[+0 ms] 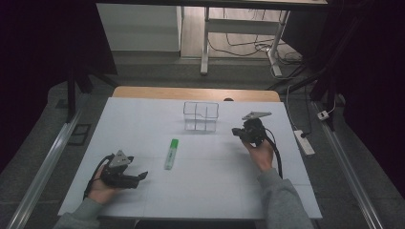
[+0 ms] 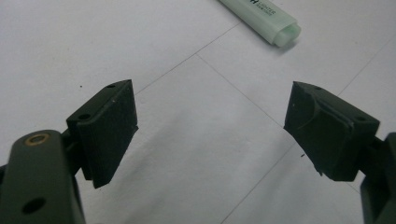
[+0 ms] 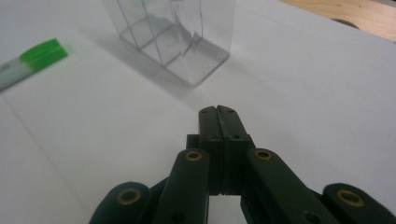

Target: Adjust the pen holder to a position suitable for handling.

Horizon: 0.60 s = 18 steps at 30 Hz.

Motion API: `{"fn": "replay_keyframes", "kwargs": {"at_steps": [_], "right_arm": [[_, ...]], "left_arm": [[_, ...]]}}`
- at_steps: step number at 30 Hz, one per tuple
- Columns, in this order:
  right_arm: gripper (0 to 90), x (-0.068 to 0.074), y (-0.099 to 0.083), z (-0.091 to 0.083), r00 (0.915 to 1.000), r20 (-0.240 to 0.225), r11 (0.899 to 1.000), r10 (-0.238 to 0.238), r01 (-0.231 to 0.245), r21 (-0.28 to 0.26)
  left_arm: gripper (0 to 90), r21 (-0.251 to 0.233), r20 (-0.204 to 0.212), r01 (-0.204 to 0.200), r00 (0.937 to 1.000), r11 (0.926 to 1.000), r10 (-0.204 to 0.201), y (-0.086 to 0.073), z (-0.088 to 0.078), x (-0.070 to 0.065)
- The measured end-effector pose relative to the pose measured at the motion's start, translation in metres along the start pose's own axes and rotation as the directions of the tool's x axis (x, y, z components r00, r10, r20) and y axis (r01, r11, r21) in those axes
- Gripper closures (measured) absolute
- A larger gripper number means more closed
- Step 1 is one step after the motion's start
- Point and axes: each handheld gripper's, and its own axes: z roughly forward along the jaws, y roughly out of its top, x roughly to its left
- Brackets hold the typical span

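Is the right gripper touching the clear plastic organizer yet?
Apart. The right gripper view shows bare white table between the shut right gripper and the clear organizer.

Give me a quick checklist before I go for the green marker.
1. Marker lying flat and free on the table: ok.
2. Left gripper open, nothing between its jaws: ok.
3. Left gripper lined up on the marker: not ok, the marker lies beyond and off to one side.
4. Right gripper shut and empty: ok.
5. Clear box upright, apart from the marker: ok.
6. Box compartments empty: cannot tell.
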Motion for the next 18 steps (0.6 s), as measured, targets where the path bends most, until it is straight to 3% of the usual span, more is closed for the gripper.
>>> {"fn": "replay_keyframes", "kwargs": {"at_steps": [6,13,18], "right_arm": [[83.0,0.000,-0.027,-0.026,0.9999,0.007,1.000,0.012,-0.013,0.003],[49.0,0.008,-0.047,-0.045,0.9999,0.013,1.000,0.007,-0.007,0.018],[41.3,0.013,-0.058,-0.058,0.9996,-0.022,1.000,0.020,-0.020,0.004]], "left_arm": [[17.0,0.001,-0.002,0.000,1.0000,1.0000,0.000,0.000,0.000,0.000],[17.0,0.001,-0.006,0.005,1.0000,1.0000,-0.005,0.000,0.000,0.001],[17.0,0.000,-0.006,0.004,1.0000,1.0000,-0.004,0.000,0.000,0.001]]}}
